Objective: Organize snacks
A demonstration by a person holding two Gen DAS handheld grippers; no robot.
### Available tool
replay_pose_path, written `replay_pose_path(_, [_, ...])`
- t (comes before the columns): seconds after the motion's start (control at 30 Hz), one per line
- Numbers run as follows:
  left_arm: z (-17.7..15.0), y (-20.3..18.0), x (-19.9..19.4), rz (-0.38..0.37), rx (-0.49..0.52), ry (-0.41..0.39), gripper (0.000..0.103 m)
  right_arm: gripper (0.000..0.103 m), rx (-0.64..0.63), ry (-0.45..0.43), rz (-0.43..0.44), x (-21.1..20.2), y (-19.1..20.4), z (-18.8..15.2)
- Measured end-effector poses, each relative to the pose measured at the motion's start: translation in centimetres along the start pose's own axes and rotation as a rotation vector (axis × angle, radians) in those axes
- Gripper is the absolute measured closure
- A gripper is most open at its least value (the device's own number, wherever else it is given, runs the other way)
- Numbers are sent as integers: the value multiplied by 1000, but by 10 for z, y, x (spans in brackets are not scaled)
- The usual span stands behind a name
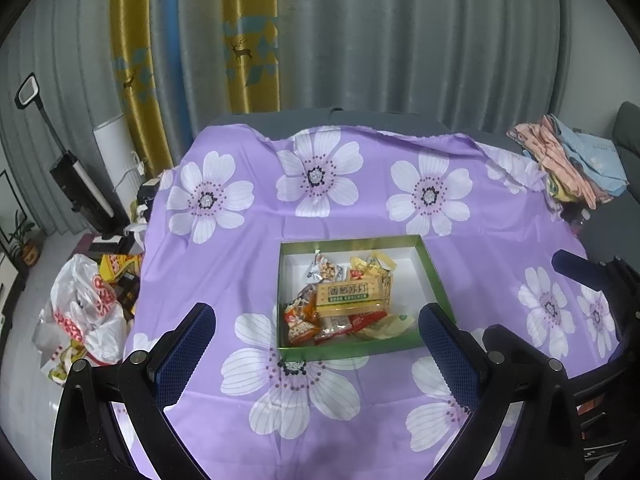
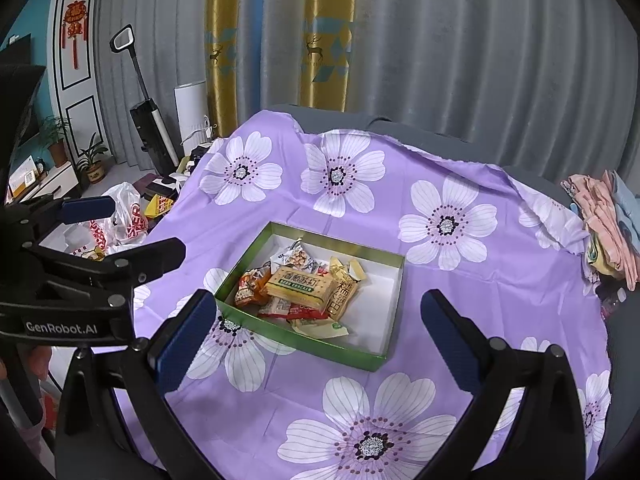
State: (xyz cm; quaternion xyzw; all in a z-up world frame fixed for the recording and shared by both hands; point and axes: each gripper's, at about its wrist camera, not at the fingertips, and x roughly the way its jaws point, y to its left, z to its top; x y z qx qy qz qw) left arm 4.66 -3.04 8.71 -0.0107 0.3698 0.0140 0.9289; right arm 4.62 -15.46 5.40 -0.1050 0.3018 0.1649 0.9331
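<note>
Both your grippers hang empty above the purple flowered cloth [image 1: 248, 248], jaws spread wide.

Ahead of your left gripper [image 1: 316, 344], between its fingers, sits the green box [image 1: 434, 276] with the snacks piled at its left end, a yellow cracker pack [image 1: 347, 295] on top. From your right gripper [image 2: 316, 332] the same box [image 2: 320, 344] lies just beyond the jaws; the left gripper shows at your left.
</note>
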Motion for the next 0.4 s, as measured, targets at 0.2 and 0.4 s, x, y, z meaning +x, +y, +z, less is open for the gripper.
replay_pose_path(0.2, [3,2,-1,-6,-11,-12,2,0,-4,7,-10,3,0,3])
replay_pose_path(0.4, [9,4,2,16,-20,-21,2,0,-4,8,-7,4,0,4])
